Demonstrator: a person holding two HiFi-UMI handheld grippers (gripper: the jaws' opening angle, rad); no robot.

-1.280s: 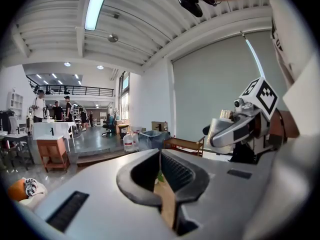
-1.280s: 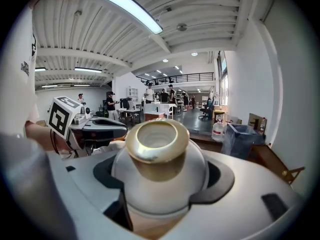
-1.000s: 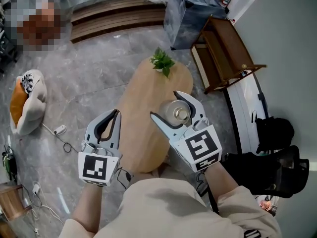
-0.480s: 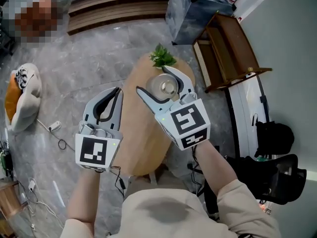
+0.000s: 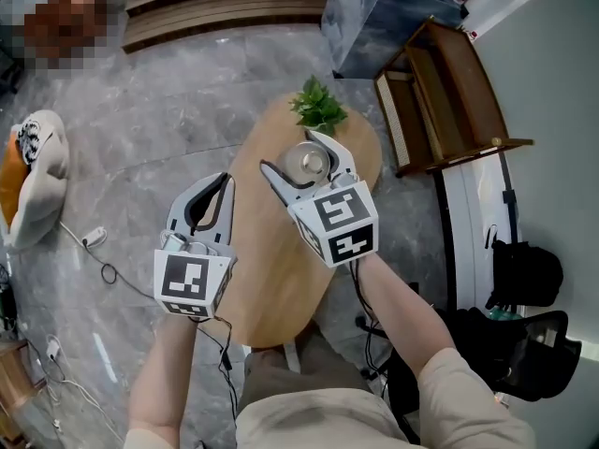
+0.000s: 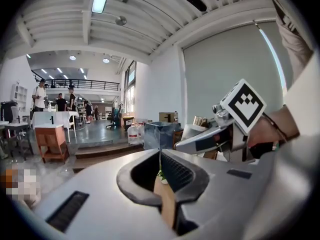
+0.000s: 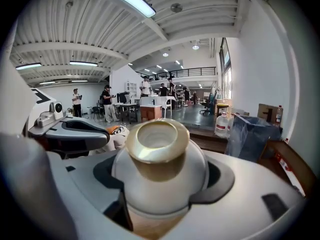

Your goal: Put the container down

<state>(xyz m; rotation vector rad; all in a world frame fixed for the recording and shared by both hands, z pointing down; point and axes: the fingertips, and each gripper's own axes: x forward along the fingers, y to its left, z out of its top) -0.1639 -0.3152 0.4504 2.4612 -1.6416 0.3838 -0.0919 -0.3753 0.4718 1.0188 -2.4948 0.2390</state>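
Note:
A round pale container [image 5: 309,164] with a gold rim sits between the jaws of my right gripper [image 5: 291,155], which is shut on it over the far half of the oval wooden table [image 5: 271,260]. The right gripper view shows that container [image 7: 157,144] gripped at its belly by the right gripper [image 7: 162,178], with wood showing just beneath; I cannot tell whether it touches the table. My left gripper [image 5: 222,183] hovers at the table's left edge, shut with nothing in it; its jaws meet in the left gripper view [image 6: 160,156].
A small green plant [image 5: 318,108] stands at the table's far end, just beyond the container. A brown wooden shelf [image 5: 440,92] and a blue-grey bin [image 5: 374,17] stand to the right. A plush cushion [image 5: 28,176] and cables lie on the floor at left.
My right gripper has carried the container forward over the table, closer to the plant. The left gripper has barely shifted.

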